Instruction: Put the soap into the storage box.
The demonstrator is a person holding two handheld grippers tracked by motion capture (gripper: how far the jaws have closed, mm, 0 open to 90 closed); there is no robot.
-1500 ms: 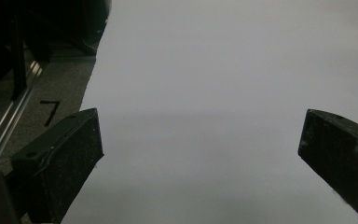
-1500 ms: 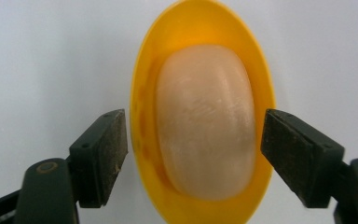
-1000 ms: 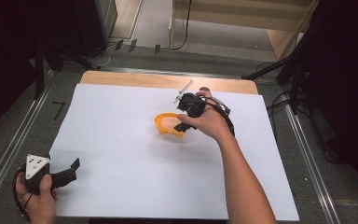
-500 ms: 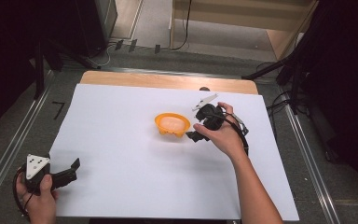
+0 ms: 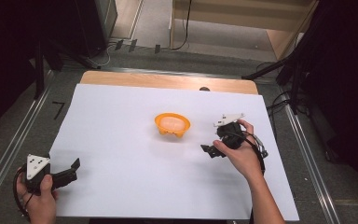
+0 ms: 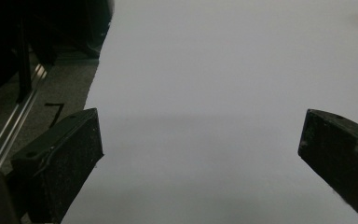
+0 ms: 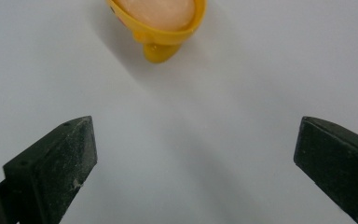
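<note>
A small orange plastic bowl (image 5: 172,124) with a pale peach inside sits upright near the middle of the white paper sheet (image 5: 121,140) that covers the desk, a stubby foot poking out beneath its rim in the right gripper view (image 7: 161,25). The right claw (image 5: 210,150) sits off to the bowl's right, apart from it, jaws spread wide with nothing between them after just opening up. The left claw (image 5: 72,170) is down at the near left corner, also spread wide and empty, well apart from the bowl. Bare white sheet lies all around the bowl on every side. A strip of wooden desk edge (image 5: 168,81) shows beyond the sheet's far side, and metal rails (image 5: 9,154) run along the left and right.
</note>
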